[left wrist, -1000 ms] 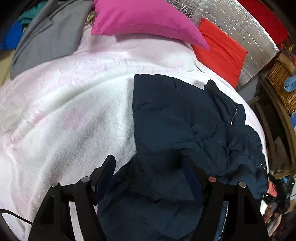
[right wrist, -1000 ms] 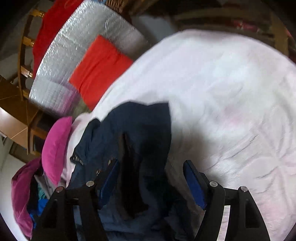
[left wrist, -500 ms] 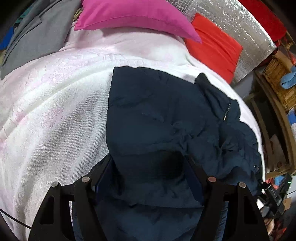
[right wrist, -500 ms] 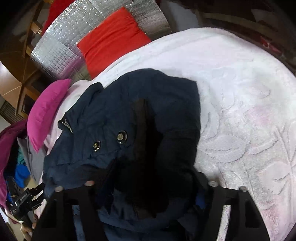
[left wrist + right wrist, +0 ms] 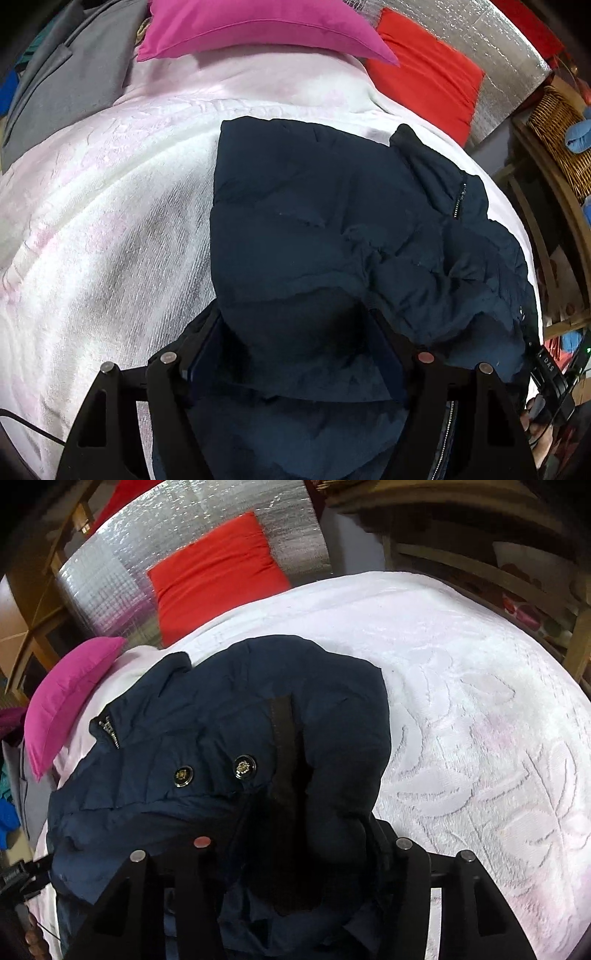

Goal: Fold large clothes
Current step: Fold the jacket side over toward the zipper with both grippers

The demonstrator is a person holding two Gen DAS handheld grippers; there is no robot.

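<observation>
While lying crumpled on a white, embossed bedspread (image 5: pixel 110 221), the navy padded jacket (image 5: pixel 332 221) is puffing up in soft quilted ridges, with a short zip near its collar and two round metal buttons (image 5: pixel 244 766) on the front. A thick folded layer of it is bunching between the blue-padded fingers of the left gripper (image 5: pixel 295 343), which is tilting steeply down and clamping that wide fold; most of the cloth is spreading ahead of it and to its right. The right gripper (image 5: pixel 295 834) is also angling down, its jaws having just been closing on a dark bulge of jacket between them. A pink cushion (image 5: pixel 258 26) and a red cushion (image 5: pixel 424 70) are sitting beyond the jacket, against a crinkled silver panel (image 5: pixel 184 554).
</observation>
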